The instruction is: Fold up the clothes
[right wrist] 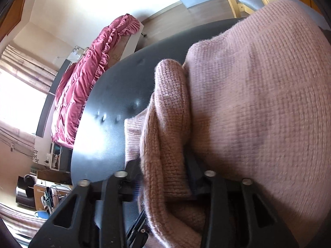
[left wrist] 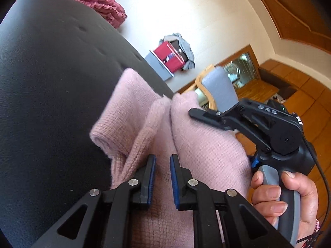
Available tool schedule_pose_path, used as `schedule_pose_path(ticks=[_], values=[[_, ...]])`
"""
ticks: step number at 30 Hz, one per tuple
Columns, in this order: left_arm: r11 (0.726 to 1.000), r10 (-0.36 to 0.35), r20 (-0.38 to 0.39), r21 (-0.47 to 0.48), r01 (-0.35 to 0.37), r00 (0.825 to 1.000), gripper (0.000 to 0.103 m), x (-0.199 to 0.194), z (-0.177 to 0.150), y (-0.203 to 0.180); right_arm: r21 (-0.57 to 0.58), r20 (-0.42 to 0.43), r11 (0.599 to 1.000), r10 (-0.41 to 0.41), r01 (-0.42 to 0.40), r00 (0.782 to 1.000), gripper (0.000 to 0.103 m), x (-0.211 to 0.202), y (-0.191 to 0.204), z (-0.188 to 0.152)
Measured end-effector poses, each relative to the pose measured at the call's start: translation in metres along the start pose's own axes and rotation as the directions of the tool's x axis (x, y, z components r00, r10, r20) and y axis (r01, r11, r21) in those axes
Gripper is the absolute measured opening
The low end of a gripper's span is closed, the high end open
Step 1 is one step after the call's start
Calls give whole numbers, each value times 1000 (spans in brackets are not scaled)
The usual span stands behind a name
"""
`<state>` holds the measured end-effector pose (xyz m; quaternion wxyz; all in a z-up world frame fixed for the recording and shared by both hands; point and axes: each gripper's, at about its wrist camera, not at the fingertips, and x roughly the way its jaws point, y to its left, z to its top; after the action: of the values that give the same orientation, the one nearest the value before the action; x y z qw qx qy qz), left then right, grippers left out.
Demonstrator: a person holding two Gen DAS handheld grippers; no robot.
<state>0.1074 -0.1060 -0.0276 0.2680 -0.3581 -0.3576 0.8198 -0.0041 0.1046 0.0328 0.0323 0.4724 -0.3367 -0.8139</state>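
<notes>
A pink knitted sweater (left wrist: 186, 140) lies bunched on a black padded surface (left wrist: 51, 86), a cuffed sleeve end (left wrist: 107, 136) sticking out to the left. My left gripper (left wrist: 163, 175) sits low on it, blue pads (left wrist: 153, 173) a narrow gap apart with pink knit filling the gap, apparently pinched. My right gripper (left wrist: 199, 112) reaches over the sweater's far right side, held by a hand (left wrist: 289, 196). In the right wrist view a thick rolled fold (right wrist: 171, 124) of the sweater (right wrist: 258, 103) lies between the spread fingers of the right gripper (right wrist: 163, 163). The fold hides most of both fingers, which do not seem to press on it.
The black surface (right wrist: 107, 103) curves away to its edge. Beyond it stand a bed with a crimson quilt (right wrist: 82, 78), a grey bin with red boxes and clothes (left wrist: 173, 55) and a wooden chair with a grey seat (left wrist: 219, 88). Wooden cabinets (left wrist: 300, 20) fill the right.
</notes>
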Motion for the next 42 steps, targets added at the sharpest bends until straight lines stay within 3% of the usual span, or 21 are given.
schedule_pose_path(ticks=[4,7,10,14,16,19,21,25,27,30,35,38,42], values=[[999,10,63,-40,-8,998,13,-8,1,4,-78,-22,996,50,-51,999,56,-5,26,-4],[998,16,87,-54,-11,996,13,-12,1,7,-168,-71,971,159,-169,985,56,-11,43,-11],[998,17,107,-68,-10,994,13,-16,1,10,-255,-28,935,249,-247,968,55,-32,40,-16],[996,-7,142,-91,20,990,16,-25,-1,16,-465,178,884,140,-42,974,55,-77,19,-25],[993,-48,164,-103,66,985,18,-32,-4,20,-561,227,825,80,64,971,40,-85,4,-35],[973,-162,219,-128,193,962,19,-46,-7,29,-618,209,783,72,75,975,36,-77,-17,-46],[953,-211,241,-164,254,947,21,-57,-7,35,-625,190,779,105,38,976,36,-75,-32,-49],[959,-210,164,-155,236,964,26,-63,-10,28,-617,158,778,274,-122,949,41,-75,-63,-56],[972,-204,91,-96,213,975,27,-58,-11,13,-612,141,778,286,-143,948,43,-79,-66,-57],[977,-209,30,-33,210,978,29,-53,-10,-7,-624,161,766,316,-152,935,52,-84,-66,-60],[981,-195,-1,8,195,981,33,-53,-1,-24,-639,171,759,303,-129,938,54,-82,-63,-64],[989,-146,-52,26,147,988,36,-50,0,-26,-631,172,764,303,-131,937,54,-83,-64,-63],[988,-151,-92,11,153,984,46,-56,-1,-33,-631,174,765,296,-125,939,54,-79,-59,-63]])
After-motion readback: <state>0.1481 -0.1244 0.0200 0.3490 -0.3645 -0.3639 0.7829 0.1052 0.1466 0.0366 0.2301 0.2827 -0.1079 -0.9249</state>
